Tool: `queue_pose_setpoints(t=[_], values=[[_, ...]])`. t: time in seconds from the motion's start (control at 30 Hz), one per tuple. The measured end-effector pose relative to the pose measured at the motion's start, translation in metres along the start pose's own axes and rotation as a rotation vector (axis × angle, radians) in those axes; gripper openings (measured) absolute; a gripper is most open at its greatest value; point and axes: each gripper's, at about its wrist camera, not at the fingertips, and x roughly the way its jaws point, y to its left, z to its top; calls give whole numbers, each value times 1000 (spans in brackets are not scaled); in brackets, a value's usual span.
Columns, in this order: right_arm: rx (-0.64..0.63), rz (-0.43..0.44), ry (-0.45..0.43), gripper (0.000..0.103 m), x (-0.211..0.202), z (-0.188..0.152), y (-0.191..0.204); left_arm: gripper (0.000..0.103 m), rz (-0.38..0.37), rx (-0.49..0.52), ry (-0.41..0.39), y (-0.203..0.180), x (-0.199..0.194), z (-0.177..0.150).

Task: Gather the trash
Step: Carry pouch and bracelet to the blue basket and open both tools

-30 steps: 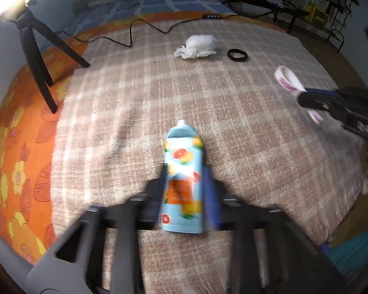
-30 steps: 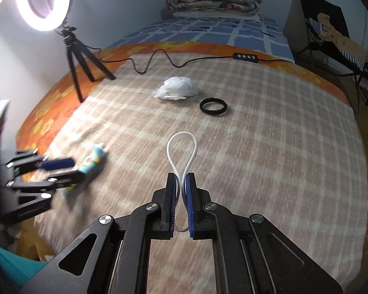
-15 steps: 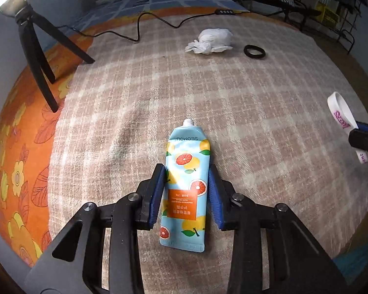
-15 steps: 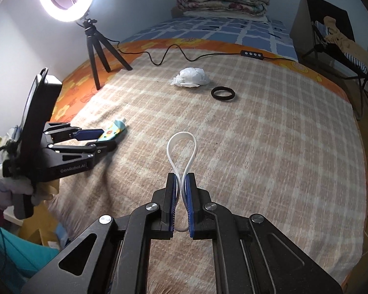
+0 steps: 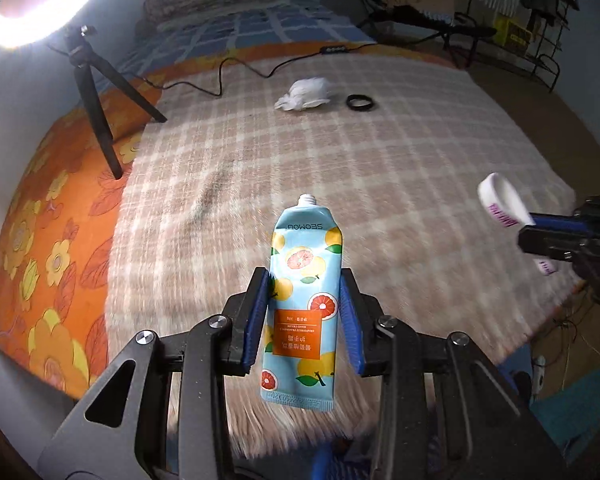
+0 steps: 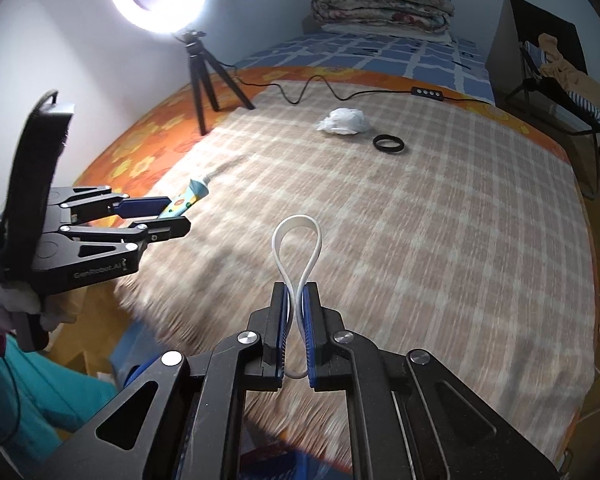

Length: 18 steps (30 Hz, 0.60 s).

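My left gripper (image 5: 304, 280) is shut on a light-blue hand cream tube (image 5: 304, 280) with orange fruit print, held above the near edge of the checked blanket (image 5: 380, 168); it also shows in the right wrist view (image 6: 188, 196). My right gripper (image 6: 296, 292) is shut on a white wristband (image 6: 298, 240) that loops up between the pads; the band shows at the right in the left wrist view (image 5: 500, 200). A crumpled white tissue (image 5: 304, 94) (image 6: 346, 121) and a black ring (image 5: 360, 102) (image 6: 388, 144) lie far back on the blanket.
A ring light on a black tripod (image 5: 96, 112) (image 6: 200, 76) stands at the left on the orange flowered sheet, its cable (image 5: 240, 76) trailing across the bed. Folded quilts (image 6: 384, 4) lie at the bed's head. A rack (image 5: 532, 12) stands right. Something blue (image 6: 148, 348) sits below the bed edge.
Both grippers have pulled back and lifted toward the near edge of the bed, each still holding its item. The tube now hangs off the blanket.
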Motion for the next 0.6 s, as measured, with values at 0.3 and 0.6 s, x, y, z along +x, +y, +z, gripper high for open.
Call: queue_pose_setpoints(t=[0.3, 0.6], values=[[-20, 32, 22, 6, -32, -50, 25, 35, -37, 29, -8, -34, -48, -47], [-40, 56, 92, 6, -31, -102, 48, 35, -91, 44, 83, -62, -42, -109]])
